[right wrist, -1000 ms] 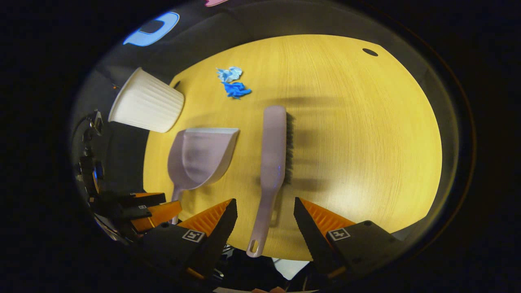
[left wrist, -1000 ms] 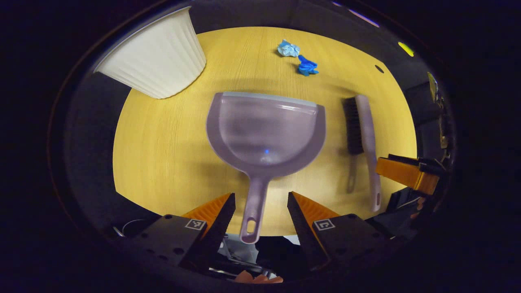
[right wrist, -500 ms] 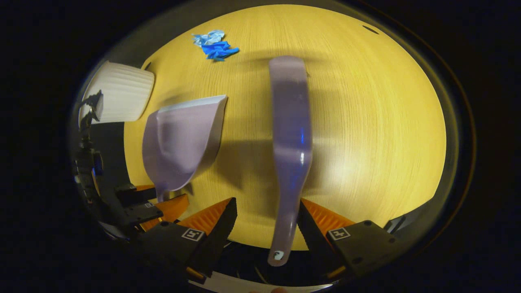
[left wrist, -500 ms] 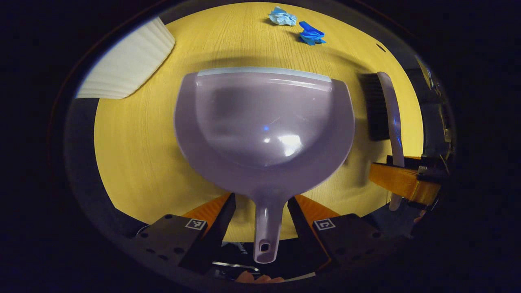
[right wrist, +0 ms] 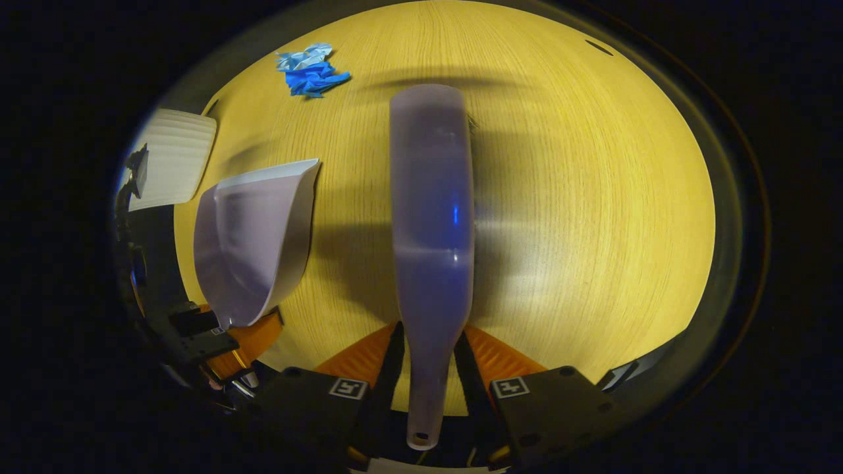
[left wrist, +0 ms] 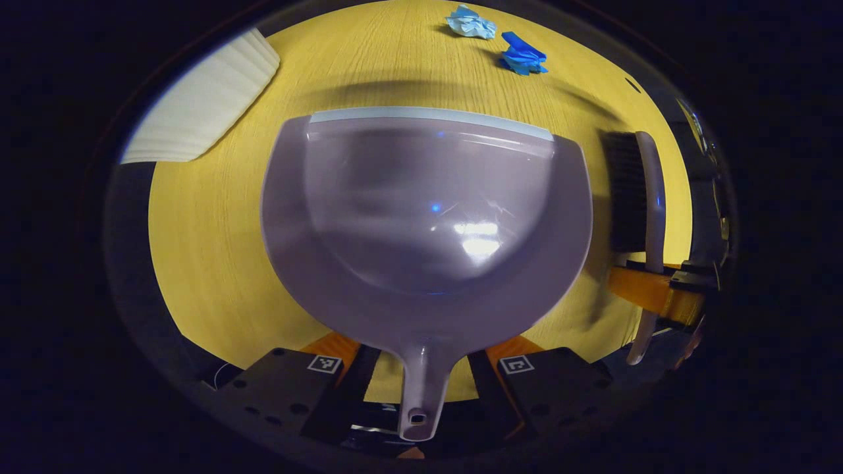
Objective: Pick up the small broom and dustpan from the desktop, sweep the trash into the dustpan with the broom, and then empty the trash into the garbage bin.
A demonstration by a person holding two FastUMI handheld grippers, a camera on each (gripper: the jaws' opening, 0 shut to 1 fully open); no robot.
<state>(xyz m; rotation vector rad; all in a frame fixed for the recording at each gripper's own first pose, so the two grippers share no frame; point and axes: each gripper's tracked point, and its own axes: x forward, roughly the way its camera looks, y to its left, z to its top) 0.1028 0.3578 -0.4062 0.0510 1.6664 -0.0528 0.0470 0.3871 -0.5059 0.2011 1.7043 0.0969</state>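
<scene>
Left gripper view: my left gripper (left wrist: 421, 365) is closed on the handle of the dustpan (left wrist: 427, 210), a finger (left wrist: 342, 388) pressing on each side of the stem. The dustpan's scoop is bare, with nothing lying inside it; only glare marks show on its inner wall. Its long axis runs straight away from me, the handle end with its hanging hole nearest the camera and the flat pale lip farthest, facing the trash. The pan sits over the desktop (left wrist: 211, 224); whether its underside touches the wood cannot be told.

The white ribbed garbage bin (left wrist: 201, 108) stands at the desktop's far left edge; its opening is out of sight, so its contents cannot be told.

Two crumpled scraps of trash lie side by side beyond the dustpan's lip, a pale blue wad (left wrist: 470, 22) and a dark blue wad (left wrist: 523, 56), both on the wood and apart from the pan.

Right gripper view: my right gripper (right wrist: 428, 368) pinches the narrow handle of the small broom (right wrist: 431, 217) between both fingers. The broom's long axis points directly away from me, handle hole nearest, rounded head farthest, its smooth back facing the camera and dark bristles just showing along the right edge. The dustpan is to its left, well apart.
</scene>
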